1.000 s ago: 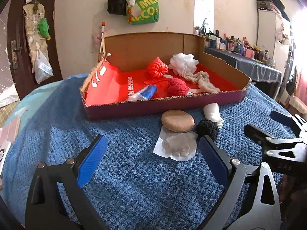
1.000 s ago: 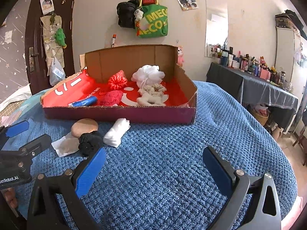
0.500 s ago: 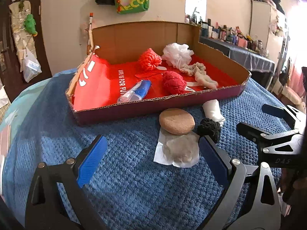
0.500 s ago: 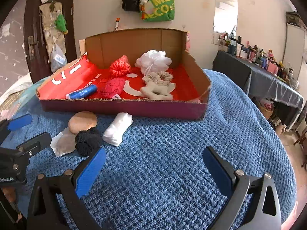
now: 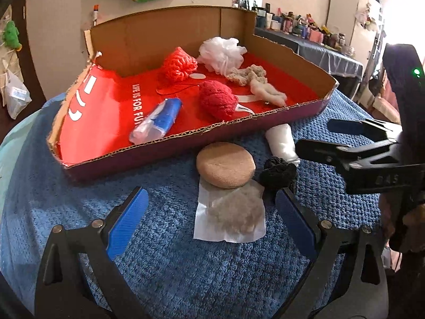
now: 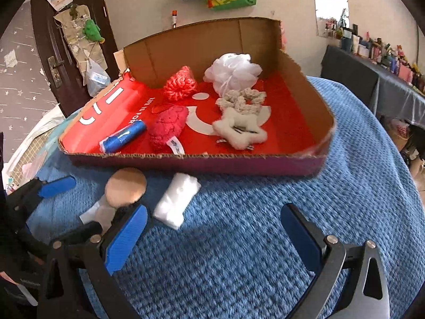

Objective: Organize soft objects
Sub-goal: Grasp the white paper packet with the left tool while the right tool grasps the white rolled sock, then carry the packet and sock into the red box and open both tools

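Both grippers, left gripper [image 5: 209,222] and right gripper [image 6: 212,235], hovered wide open and empty, closer than before to the tan pad [image 5: 225,164], black puff [image 5: 279,172] and white roll [image 6: 177,199] lying beside the cardboard tray [image 5: 186,143].

— How is the light?
— Warm and indoor. In the left wrist view a white glare [image 5: 406,2] burns out the upper right corner.
— Sharpness?
— The left wrist view is fairly crisp. The right wrist view is smeared: the blue blanket [image 6: 239,239] streaks, and the near wall of the cardboard box [image 6: 305,156] blurs.
— Edges?
— Fisheye bending throughout, with dark rounded corners. Soft shadows lie under the objects on the blanket.
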`<state>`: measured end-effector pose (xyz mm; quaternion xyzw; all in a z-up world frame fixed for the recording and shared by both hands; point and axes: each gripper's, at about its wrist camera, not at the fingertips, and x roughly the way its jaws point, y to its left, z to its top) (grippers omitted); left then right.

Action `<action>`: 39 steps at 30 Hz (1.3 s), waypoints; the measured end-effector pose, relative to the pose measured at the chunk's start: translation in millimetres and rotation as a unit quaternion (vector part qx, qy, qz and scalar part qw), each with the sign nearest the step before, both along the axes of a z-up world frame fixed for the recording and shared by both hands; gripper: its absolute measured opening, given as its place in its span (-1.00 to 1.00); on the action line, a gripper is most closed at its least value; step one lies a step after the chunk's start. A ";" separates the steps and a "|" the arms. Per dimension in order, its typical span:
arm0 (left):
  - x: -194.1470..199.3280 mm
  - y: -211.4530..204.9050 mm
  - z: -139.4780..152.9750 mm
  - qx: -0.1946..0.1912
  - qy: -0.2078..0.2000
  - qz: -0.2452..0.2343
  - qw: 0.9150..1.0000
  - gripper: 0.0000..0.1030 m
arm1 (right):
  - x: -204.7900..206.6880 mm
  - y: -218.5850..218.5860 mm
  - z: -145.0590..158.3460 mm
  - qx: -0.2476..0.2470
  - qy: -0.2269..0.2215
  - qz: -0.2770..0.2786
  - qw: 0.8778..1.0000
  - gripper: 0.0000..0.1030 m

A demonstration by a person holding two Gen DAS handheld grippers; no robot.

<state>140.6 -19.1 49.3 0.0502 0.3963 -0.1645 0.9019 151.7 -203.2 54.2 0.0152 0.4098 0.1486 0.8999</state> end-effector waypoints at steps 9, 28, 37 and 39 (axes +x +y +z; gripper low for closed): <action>7.5 -6.4 -13.0 -0.010 0.033 -0.030 0.999 0.29 | 18.7 17.3 -10.2 -0.003 0.019 0.032 0.999 0.54; -9.4 -5.6 1.4 -0.027 -0.006 -0.055 0.998 -0.50 | -5.2 16.5 0.1 0.044 -0.002 0.075 0.996 -0.62; -18.3 6.0 10.1 -0.034 -0.025 -0.038 0.998 -0.50 | -31.5 1.7 -2.5 0.055 -0.003 0.066 0.996 -0.62; -20.1 7.3 11.4 -0.035 -0.026 -0.036 0.998 -0.50 | -33.4 -0.3 -5.5 0.057 0.000 0.064 0.996 -0.61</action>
